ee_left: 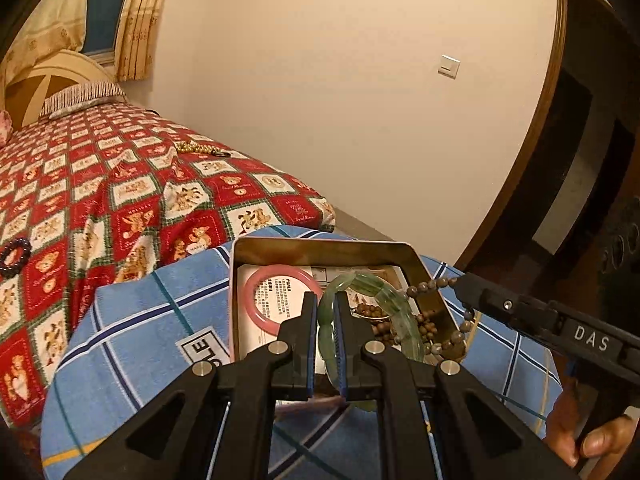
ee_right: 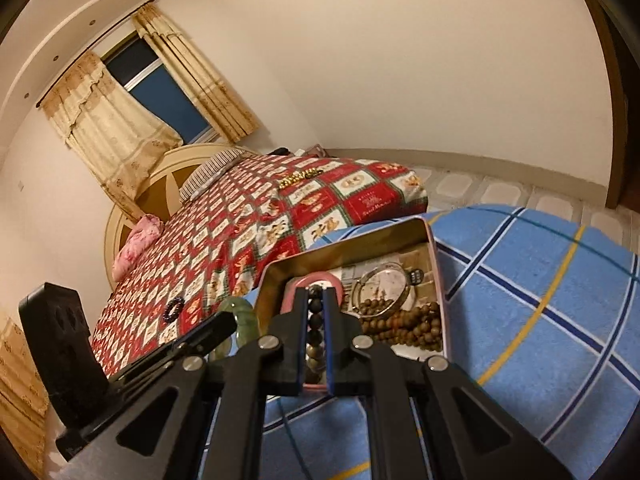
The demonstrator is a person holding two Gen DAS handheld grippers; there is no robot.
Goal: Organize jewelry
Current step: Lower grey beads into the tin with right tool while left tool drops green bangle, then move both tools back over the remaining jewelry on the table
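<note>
An open metal tin (ee_left: 320, 246) sits on a blue plaid cloth (ee_left: 132, 320). It holds a pink bangle (ee_left: 256, 280), a green jade bracelet (ee_left: 384, 292) and brown wooden beads (ee_left: 430, 326). My left gripper (ee_left: 323, 300) is shut on the green jade bracelet over the tin. My right gripper (ee_right: 316, 294) is shut on a strand of brown beads (ee_right: 315, 320) above the tin (ee_right: 344, 240); in the left wrist view it (ee_left: 458, 280) holds the strand at the tin's right rim. The jade bracelet (ee_right: 240, 312) shows by the left gripper in the right wrist view.
A bed with a red bear-pattern quilt (ee_left: 120, 184) lies behind the cloth. On it are a dark bead bracelet (ee_left: 14, 256) and a gold chain (ee_left: 196, 147). A glass dish (ee_right: 384, 284) lies in the tin. A dark door (ee_left: 580, 160) stands at right.
</note>
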